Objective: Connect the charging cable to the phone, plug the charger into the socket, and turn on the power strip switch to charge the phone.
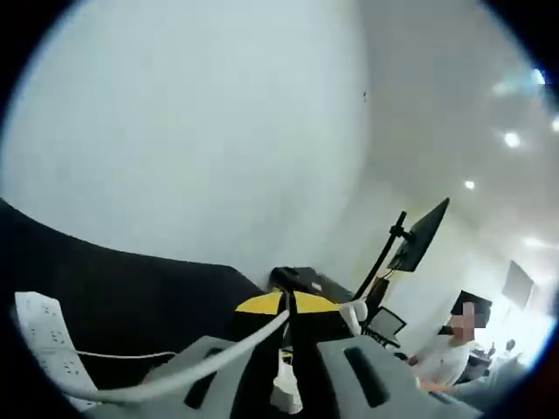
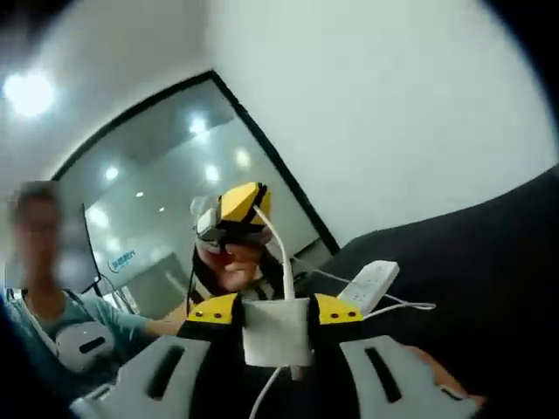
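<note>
Two grippers are raised above the dark table [image 2: 489,288]. A white charger [image 2: 276,332] is clamped in the right gripper [image 2: 276,342], its cable [image 2: 278,240] running to the left gripper [image 2: 234,218], whose jaws are closed on the cable [image 1: 218,362] near the plug end. The power strip [image 2: 371,285] lies well apart. The phone connection seems the step in hand; locating the phone is called for next.
</note>
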A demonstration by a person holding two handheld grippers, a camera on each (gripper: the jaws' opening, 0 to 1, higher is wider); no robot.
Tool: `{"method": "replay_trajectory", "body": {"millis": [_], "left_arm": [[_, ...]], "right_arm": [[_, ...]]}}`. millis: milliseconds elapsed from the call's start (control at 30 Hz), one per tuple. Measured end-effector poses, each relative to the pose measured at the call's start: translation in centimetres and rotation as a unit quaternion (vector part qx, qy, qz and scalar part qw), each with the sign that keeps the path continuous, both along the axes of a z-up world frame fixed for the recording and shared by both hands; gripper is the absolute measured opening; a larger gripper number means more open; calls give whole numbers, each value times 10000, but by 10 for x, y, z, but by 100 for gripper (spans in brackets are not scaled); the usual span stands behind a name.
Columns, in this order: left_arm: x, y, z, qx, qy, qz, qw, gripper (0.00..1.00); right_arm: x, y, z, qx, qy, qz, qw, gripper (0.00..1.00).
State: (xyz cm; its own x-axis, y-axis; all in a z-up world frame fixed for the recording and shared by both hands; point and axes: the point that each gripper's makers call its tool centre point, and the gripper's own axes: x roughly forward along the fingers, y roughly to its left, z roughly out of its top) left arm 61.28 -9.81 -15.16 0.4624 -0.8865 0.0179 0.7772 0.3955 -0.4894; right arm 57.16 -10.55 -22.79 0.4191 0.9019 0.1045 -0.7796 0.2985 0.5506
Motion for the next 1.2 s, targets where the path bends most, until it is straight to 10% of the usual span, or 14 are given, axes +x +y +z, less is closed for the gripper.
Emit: {"method": "replay_trajectory", "body": {"millis": [200, 433, 600, 700, 800, 833, 967, 1000, 1200], "left_arm": [[1, -17, -13, 1180, -528, 181, 9914, 0], [26, -5, -7, 1582, -521, 806, 9827, 0], [30, -11, -1, 1864, -557, 1233, 9731, 0], [33, -16, 5, 2153, -750, 1467, 9626, 0], [35, -22, 16, 2187, -818, 1620, 9588, 0], [36, -22, 20, 2184, -825, 1689, 9576, 0], [32, -30, 33, 2152, -797, 1710, 9582, 0], [31, -32, 34, 2151, -791, 1693, 9585, 0], [23, -48, 47, 2086, -690, 1595, 9624, 0]], "right_arm": [[22, -35, 27, 189, -367, -1119, 9929, 29], [16, -59, 20, -1069, -1196, -2591, 9524, 43], [10, -58, 7, -1674, -1492, -3895, 8933, 68], [8, -52, -5, -2377, -1750, -4693, 8323, 76], [4, -48, -1, -2403, -1930, -5304, 7897, 70], [5, -49, 1, -2544, -2035, -5679, 7559, 65], [15, -34, 1, -2305, -1907, -5845, 7543, 63], [19, -34, 2, -2305, -1887, -5979, 7442, 63], [25, -32, 24, -2901, -2539, -6613, 6435, 61]]}}
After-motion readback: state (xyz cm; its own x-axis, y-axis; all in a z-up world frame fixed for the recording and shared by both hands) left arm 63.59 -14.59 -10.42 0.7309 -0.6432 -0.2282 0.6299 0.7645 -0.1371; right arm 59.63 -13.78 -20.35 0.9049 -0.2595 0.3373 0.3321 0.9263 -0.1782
